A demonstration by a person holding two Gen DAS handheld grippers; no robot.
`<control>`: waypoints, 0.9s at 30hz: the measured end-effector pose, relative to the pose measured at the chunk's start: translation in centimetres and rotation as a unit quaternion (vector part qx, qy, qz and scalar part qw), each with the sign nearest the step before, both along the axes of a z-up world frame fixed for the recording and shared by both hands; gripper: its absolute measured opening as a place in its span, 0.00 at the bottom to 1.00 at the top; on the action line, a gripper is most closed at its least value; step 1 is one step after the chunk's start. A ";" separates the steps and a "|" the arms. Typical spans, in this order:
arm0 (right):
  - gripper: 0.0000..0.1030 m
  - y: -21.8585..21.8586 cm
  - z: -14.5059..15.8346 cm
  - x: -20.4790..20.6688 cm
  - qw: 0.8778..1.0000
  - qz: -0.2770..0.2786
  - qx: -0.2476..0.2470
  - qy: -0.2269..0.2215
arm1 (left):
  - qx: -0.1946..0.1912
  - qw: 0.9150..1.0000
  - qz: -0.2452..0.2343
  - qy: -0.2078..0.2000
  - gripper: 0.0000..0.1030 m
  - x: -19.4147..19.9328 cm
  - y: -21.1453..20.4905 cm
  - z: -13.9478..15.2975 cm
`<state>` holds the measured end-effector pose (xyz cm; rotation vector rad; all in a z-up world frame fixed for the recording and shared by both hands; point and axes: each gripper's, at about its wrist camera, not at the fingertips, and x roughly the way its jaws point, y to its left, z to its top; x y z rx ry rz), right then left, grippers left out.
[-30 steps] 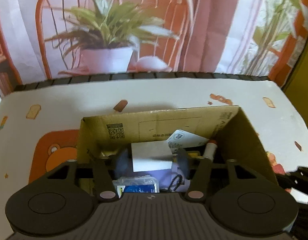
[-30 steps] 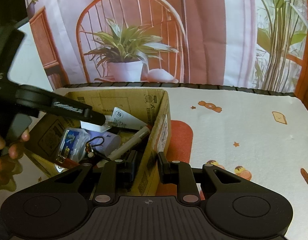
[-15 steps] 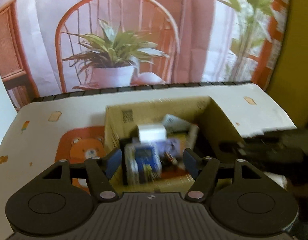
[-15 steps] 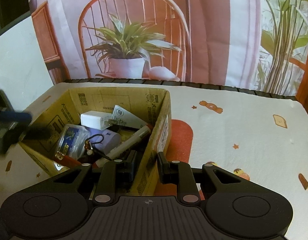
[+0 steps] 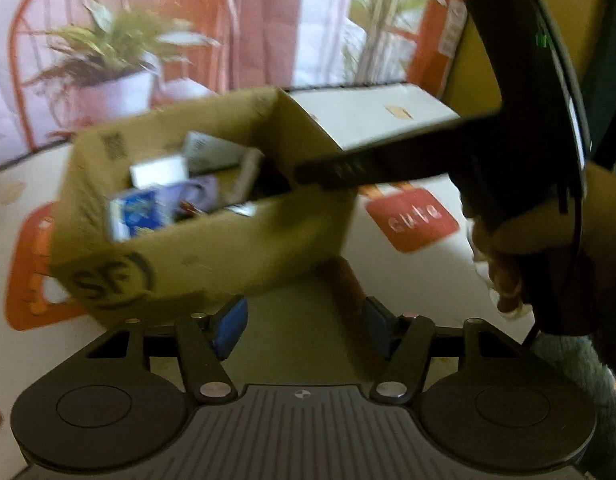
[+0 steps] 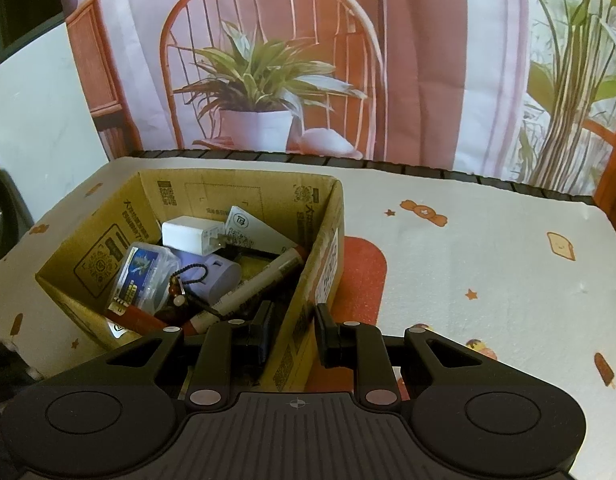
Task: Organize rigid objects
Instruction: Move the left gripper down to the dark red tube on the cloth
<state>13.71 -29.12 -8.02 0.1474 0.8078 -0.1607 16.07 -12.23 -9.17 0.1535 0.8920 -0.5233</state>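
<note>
A brown cardboard box [image 6: 236,190] stands on the patterned tablecloth. In it lie a white charger [image 6: 188,234], a clear case with a blue label [image 6: 142,272], a purple object [image 6: 218,276], a marker [image 6: 264,280] and a white card [image 6: 256,228]. My right gripper [image 6: 296,334] is shut on the box's right wall, one finger inside and one outside. My left gripper [image 5: 304,326] hovers outside the box [image 5: 212,248], in front of its near corner. Its jaws are closing, and I see nothing held between them. In the blurred left wrist view the right gripper's body [image 5: 388,168] reaches to the box.
A hand [image 5: 504,280] holds the right gripper at the right. The tablecloth [image 6: 488,260] spreads to the right of the box. Behind the table hangs a backdrop picturing a chair and a potted plant [image 6: 260,120].
My left gripper let go of the white charger, which now lies in the box, then drew back out to the box's near corner. The right gripper kept still on the wall.
</note>
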 end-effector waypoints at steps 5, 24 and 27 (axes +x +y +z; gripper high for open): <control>0.20 0.0 0.0 -0.1 1.000 0.001 0.003 0.000 | 0.003 0.999 -0.023 0.027 0.64 0.5 -1.5 -1.5; 0.20 0.0 0.0 -0.1 1.000 0.001 0.003 0.000 | 0.028 0.998 -0.032 0.045 0.55 2.7 -3.9 -5.0; 0.20 0.0 0.0 -0.1 1.000 0.001 0.004 0.000 | 0.025 0.998 -0.019 0.048 0.53 3.0 -4.2 -5.2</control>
